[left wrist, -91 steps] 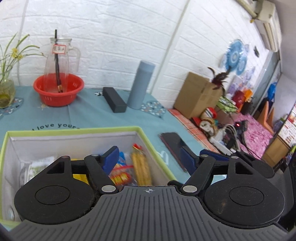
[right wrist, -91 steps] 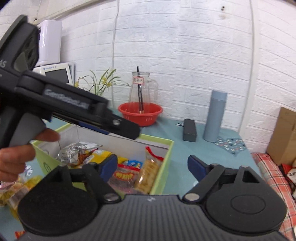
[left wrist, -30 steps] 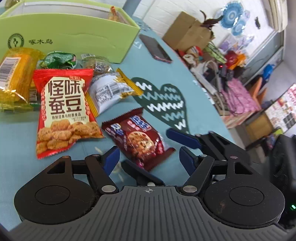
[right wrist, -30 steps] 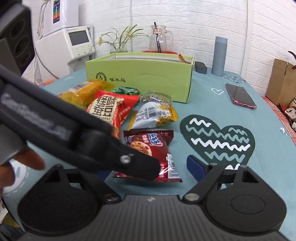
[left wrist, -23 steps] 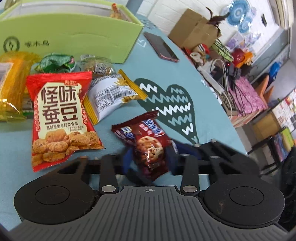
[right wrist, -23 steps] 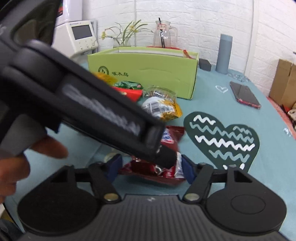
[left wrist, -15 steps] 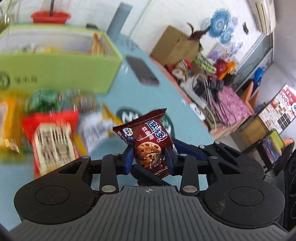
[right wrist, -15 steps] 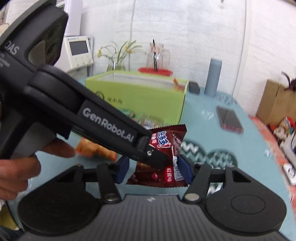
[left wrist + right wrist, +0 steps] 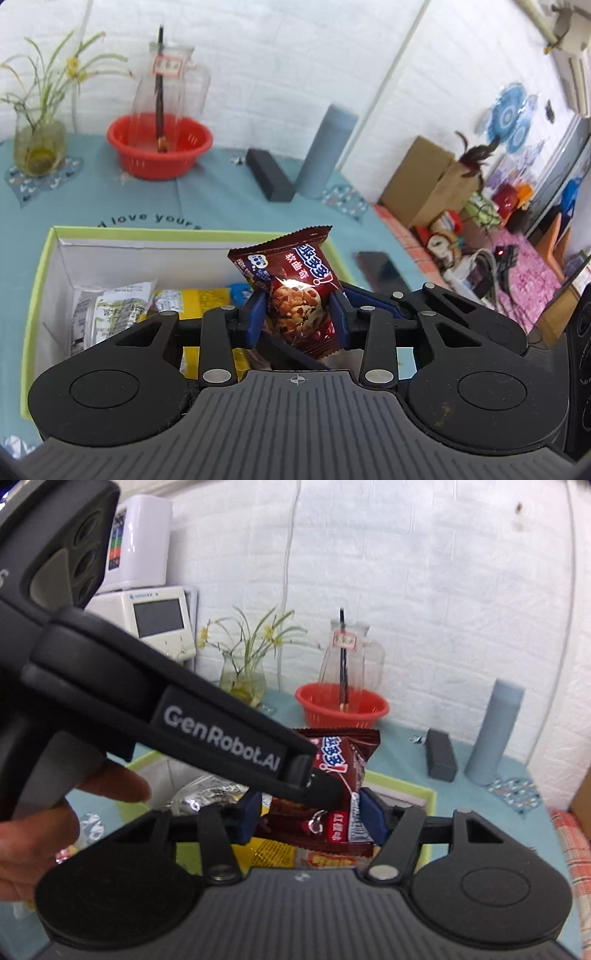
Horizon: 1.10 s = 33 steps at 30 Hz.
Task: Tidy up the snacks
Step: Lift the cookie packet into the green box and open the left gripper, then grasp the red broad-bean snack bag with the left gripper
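Hovering over the green box (image 9: pixel 44 280), the left gripper (image 9: pixel 297 317) is pinching a brown cookie packet (image 9: pixel 295 291) upright above the box's right half. The right gripper (image 9: pixel 308 812) is flanking the same packet, its jaws opening around it. Several snacks are already lying inside the box; at least one wrapper is waiting outside its left wall, so sorting looks partly done.

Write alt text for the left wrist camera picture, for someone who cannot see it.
A black two-finger claw with blue pads pinches a dark red chocolate-chip cookie packet, holding it upright above an open lime-green cardboard box that already holds other snack packets. Behind, on a teal tablecloth, stand a red plastic basket, a grey cylindrical bottle and a glass vase of grass-like plants.
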{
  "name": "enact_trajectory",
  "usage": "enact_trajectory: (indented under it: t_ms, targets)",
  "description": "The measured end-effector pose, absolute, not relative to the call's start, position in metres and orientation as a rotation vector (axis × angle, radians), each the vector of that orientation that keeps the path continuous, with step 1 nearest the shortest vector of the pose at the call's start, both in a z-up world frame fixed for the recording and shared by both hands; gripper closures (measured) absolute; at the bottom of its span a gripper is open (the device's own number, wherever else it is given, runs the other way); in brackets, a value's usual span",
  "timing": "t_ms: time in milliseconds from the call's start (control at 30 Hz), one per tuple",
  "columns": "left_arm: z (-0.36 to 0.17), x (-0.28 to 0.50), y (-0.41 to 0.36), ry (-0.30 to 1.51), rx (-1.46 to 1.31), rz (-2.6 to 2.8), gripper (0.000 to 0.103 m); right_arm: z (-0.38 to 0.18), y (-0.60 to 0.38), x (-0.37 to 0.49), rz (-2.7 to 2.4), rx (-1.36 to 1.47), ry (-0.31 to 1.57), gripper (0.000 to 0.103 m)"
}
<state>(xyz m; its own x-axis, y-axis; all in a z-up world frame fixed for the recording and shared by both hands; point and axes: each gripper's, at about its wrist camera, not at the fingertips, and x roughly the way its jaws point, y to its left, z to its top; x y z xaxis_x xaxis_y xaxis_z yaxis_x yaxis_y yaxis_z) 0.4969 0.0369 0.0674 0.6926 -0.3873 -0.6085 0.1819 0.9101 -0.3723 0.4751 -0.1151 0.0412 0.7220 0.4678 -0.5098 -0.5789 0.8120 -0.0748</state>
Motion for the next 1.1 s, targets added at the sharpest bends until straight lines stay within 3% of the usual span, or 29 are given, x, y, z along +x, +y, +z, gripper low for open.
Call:
enact_trajectory:
  t_ms: [33,100,200,500,733,867,933,967,1033,1067,1100]
  targets:
    - [0.061,0.503,0.04,0.747,-0.299,-0.319,0.085,0.036,-0.117,0.485,0.587,-0.219,0.508,0.028]
    - [0.058,0.501,0.046,0.714,-0.294,-0.305,0.066,0.033,-0.124,0.489,0.569,-0.197,0.493,0.023]
    - [0.074,0.474,0.054,0.591,-0.282,-0.292,0.049,0.045,-0.139,0.473,0.544,-0.157,0.424,0.011]
    - [0.104,0.355,0.034,0.456,-0.203,-0.35,0.034,0.068,-0.16,0.364,0.559,-0.18,0.333,0.011]
    - [0.03,0.262,0.035,0.582,-0.22,-0.286,0.034,0.0,-0.171,0.29,0.567,-0.115,0.513,0.011]
    - [-0.002,0.264,0.037,0.709,-0.274,-0.297,0.043,-0.031,-0.154,0.284,0.593,-0.134,0.617,0.011]
    - [-0.005,0.276,0.038,0.756,-0.291,-0.298,0.05,-0.036,-0.141,0.288,0.608,-0.172,0.646,0.011]
    - [-0.006,0.281,0.037,0.779,-0.299,-0.309,0.06,-0.038,-0.133,0.29,0.623,-0.193,0.655,0.011]
    - [-0.01,0.292,0.036,0.822,-0.309,-0.34,0.065,-0.042,-0.121,0.292,0.648,-0.216,0.672,0.011]
    - [-0.014,0.297,0.034,0.849,-0.311,-0.344,0.078,-0.042,-0.116,0.291,0.659,-0.22,0.677,0.011]
    - [-0.017,0.297,0.031,0.863,-0.291,-0.341,0.081,-0.042,-0.113,0.288,0.656,-0.231,0.671,0.011]
